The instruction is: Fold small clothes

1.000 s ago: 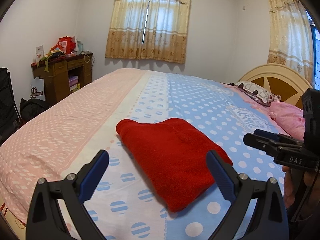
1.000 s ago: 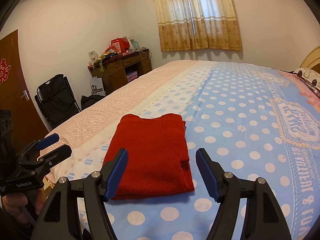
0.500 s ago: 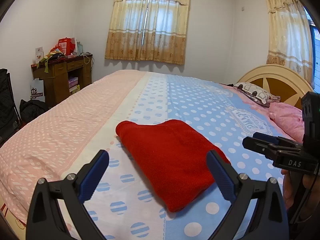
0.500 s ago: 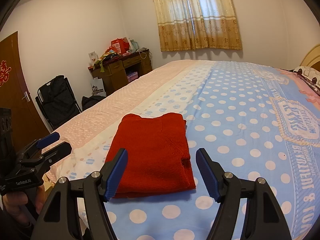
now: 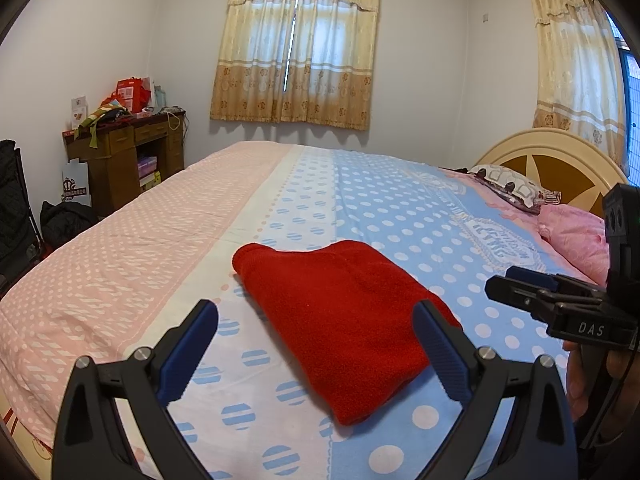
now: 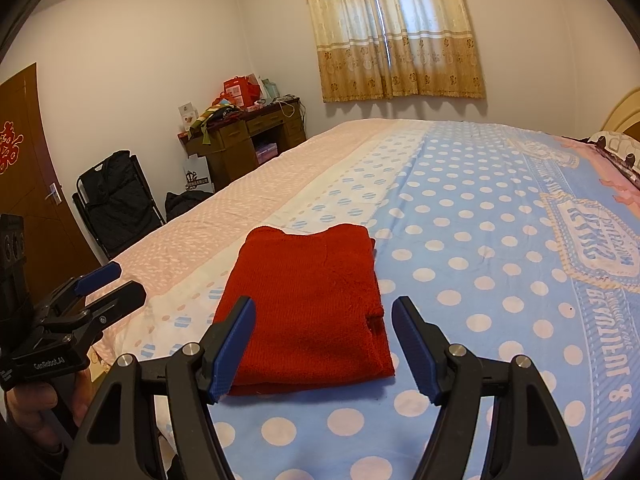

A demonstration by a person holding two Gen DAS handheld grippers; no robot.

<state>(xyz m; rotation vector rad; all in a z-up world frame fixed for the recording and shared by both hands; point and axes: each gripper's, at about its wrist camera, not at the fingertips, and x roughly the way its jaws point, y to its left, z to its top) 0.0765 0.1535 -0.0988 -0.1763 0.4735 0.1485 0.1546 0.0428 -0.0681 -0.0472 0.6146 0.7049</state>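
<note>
A red garment (image 5: pixel 344 320), folded into a neat rectangle, lies flat on the polka-dot bedsheet (image 5: pixel 400 208) near the bed's front edge. My left gripper (image 5: pixel 316 332) hovers just in front of it, open, with nothing between its blue pads. In the right wrist view the same red garment (image 6: pixel 308 292) lies ahead of my right gripper (image 6: pixel 324 312), which is also open and holds nothing. Each gripper shows in the other's view: the right gripper (image 5: pixel 506 282) off the garment's right side, the left gripper (image 6: pixel 126 280) off its left side, each in a person's hand.
Pillows (image 5: pixel 572 232) and a cream headboard (image 5: pixel 552 156) are at the bed's right end. A cluttered wooden desk (image 5: pixel 124 160), a black folding chair (image 6: pixel 116 204) and a brown door (image 6: pixel 24 160) stand along the left wall. Curtained windows (image 5: pixel 296 48) are behind the bed.
</note>
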